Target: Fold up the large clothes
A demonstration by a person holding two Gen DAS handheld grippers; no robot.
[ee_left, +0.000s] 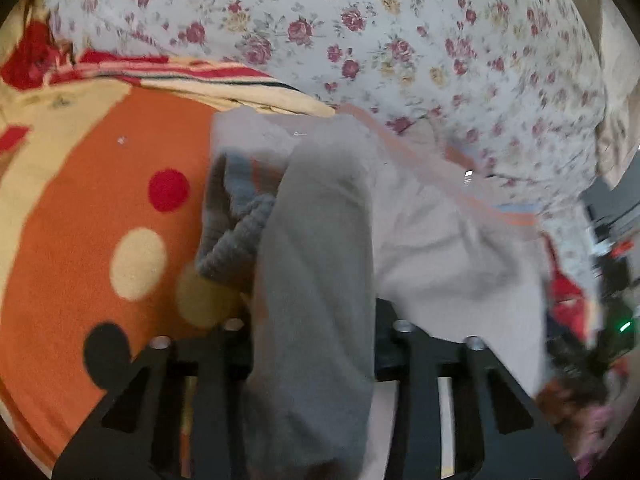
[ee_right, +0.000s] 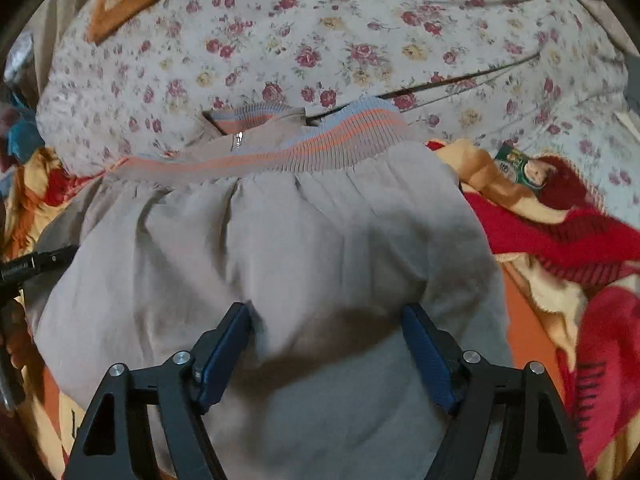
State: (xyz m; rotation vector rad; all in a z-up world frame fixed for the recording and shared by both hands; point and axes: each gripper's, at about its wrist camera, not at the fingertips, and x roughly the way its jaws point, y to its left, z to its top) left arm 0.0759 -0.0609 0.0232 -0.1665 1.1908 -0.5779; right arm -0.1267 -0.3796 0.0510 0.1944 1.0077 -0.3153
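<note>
A large grey-beige sweatshirt (ee_right: 280,220) lies spread on the bed, its ribbed band (ee_right: 320,140) striped blue and orange and a small zipper pull (ee_right: 239,136) near the collar. My right gripper (ee_right: 328,312) points down onto the body of the garment. It is open, and its blue pads (ee_right: 236,340) stand wide apart on either side of a hump of cloth. In the left wrist view a grey sleeve (ee_left: 316,240) with a ribbed cuff (ee_left: 236,240) fills my left gripper (ee_left: 312,320), which is shut on it; the cloth hides the pads.
A floral bedsheet (ee_right: 360,40) covers the far side. An orange blanket with red, cream and black spots (ee_left: 80,220) lies to the left of the garment. A crumpled red and yellow blanket (ee_right: 580,240) and a small green packet (ee_right: 516,164) lie to its right.
</note>
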